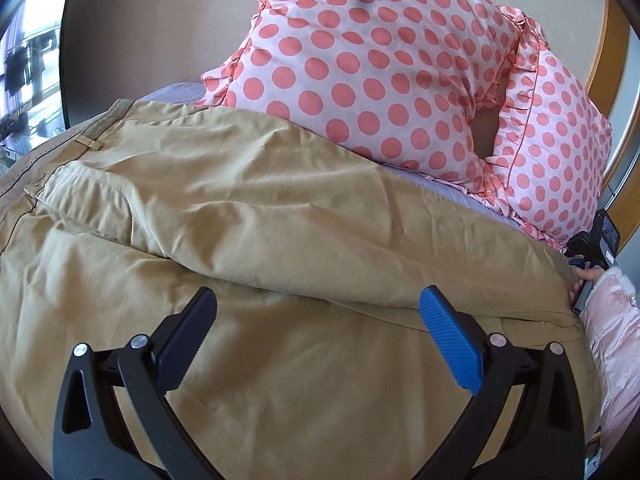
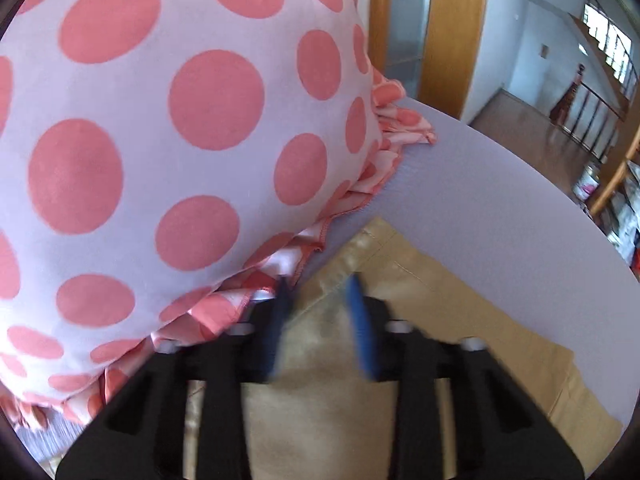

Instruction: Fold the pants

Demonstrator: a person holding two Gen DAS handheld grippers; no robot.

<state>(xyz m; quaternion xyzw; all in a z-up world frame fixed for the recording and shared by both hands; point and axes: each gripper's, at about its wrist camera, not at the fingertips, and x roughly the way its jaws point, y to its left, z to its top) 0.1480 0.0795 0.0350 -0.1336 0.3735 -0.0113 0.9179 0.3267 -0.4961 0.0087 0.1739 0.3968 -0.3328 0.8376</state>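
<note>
Tan pants (image 1: 248, 216) lie spread on the bed, waistband at the far left, one leg folded over the other. My left gripper (image 1: 318, 304) hovers just above the pants, wide open and empty. My right gripper (image 2: 320, 288) is blurred in the right wrist view, its blue fingers partly closed with a fold of the pants' hem end (image 2: 384, 256) between them; I cannot tell whether they pinch it. The right gripper also shows at the far right of the left wrist view (image 1: 592, 256), at the edge of the pants.
Two pink polka-dot pillows (image 1: 380, 68) lean at the head of the bed, close beside the right gripper (image 2: 140, 140). A lilac sheet (image 2: 500, 200) covers the bed. A wooden door frame (image 2: 452, 28) stands beyond the bed's edge.
</note>
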